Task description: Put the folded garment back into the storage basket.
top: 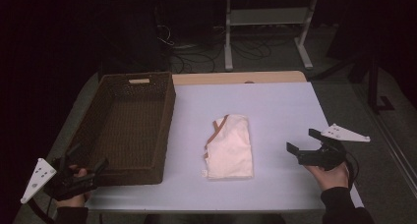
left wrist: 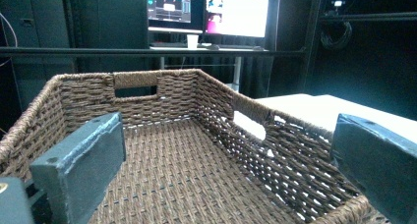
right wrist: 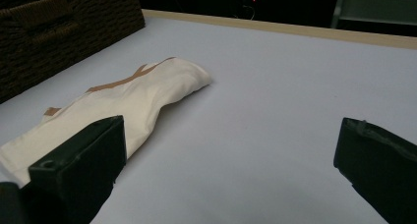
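Two lit monitors (left wrist: 206, 12) and a white cup (left wrist: 192, 41) sit on a far desk (left wrist: 206, 49).

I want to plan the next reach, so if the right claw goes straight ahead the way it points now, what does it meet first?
Probably the folded cream garment: the open right claw points across the table toward it, with bare tabletop between, though its aim may pass slightly beyond the garment's edge.

High view: above the near edge, looking forward and down over the whole table (top: 275, 101). Left gripper view: low, close, facing into the basket (left wrist: 177, 155). Right gripper view: low over the tabletop, facing the folded cloth (right wrist: 123, 96); the high view shares both.
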